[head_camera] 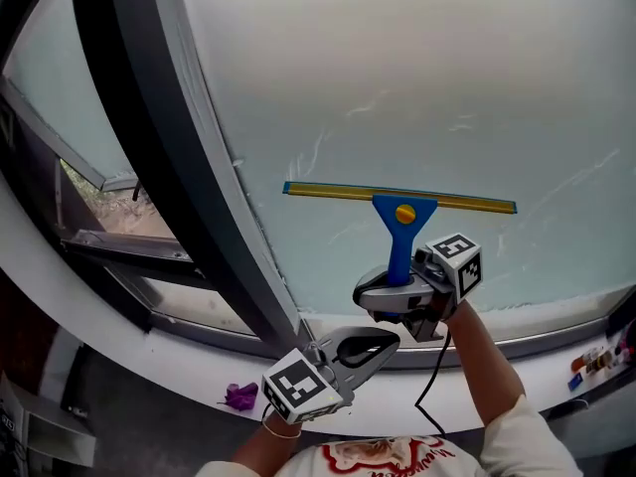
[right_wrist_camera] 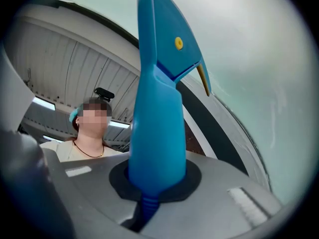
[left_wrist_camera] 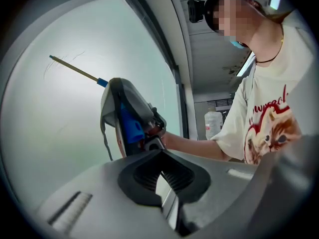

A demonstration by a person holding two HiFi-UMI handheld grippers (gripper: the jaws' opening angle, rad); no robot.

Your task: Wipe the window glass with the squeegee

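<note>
The squeegee (head_camera: 398,237) has a blue handle and a long yellow-edged blade (head_camera: 397,196) lying level against the pale window glass (head_camera: 397,68). My right gripper (head_camera: 397,284) is shut on the lower end of the handle, and in the right gripper view the blue handle (right_wrist_camera: 157,108) rises straight out of the closed jaws. My left gripper (head_camera: 391,343) hangs lower and to the left, near the sill, shut with nothing in it. In the left gripper view its pads (left_wrist_camera: 149,176) meet, with the right gripper (left_wrist_camera: 132,113) and the blade (left_wrist_camera: 75,67) ahead.
A dark window post (head_camera: 179,167) runs diagonally left of the pane, with an opened side window (head_camera: 109,182) beyond it. A white sill (head_camera: 537,321) runs under the glass. A black cable (head_camera: 432,386) hangs from the right gripper. A purple item (head_camera: 239,397) lies below.
</note>
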